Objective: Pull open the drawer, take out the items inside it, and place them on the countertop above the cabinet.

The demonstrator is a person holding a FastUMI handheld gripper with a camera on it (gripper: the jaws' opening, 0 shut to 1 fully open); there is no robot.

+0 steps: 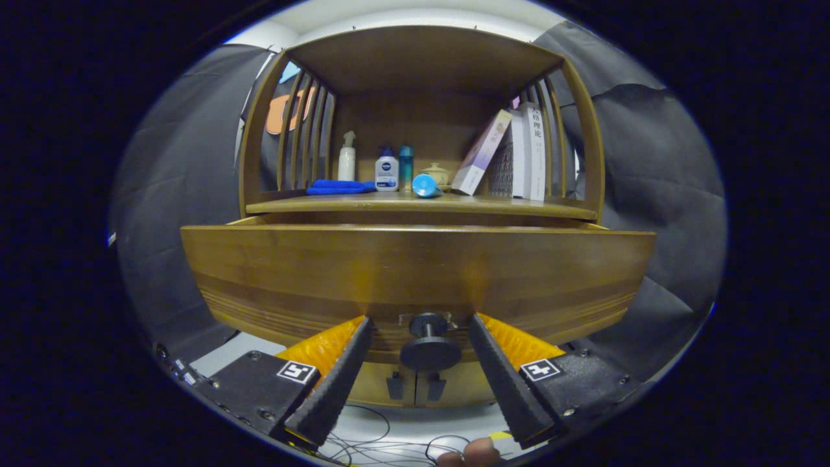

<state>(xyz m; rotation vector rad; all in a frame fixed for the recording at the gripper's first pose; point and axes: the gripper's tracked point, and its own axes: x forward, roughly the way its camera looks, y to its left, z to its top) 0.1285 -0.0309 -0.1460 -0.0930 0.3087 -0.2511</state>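
The wooden drawer stands pulled out of the cabinet toward me, and its front panel hides whatever lies inside. Its dark round knob sits low on the panel. My gripper is open, one finger on each side of the knob's stem, with a gap between each finger and the knob. Just above the drawer runs the countertop.
On the countertop stand a blue cloth, a white spray bottle, a white lotion bottle, a teal bottle, a blue can lying down, a small pot and leaning books. Slatted sides and a top board enclose it. Cables lie below.
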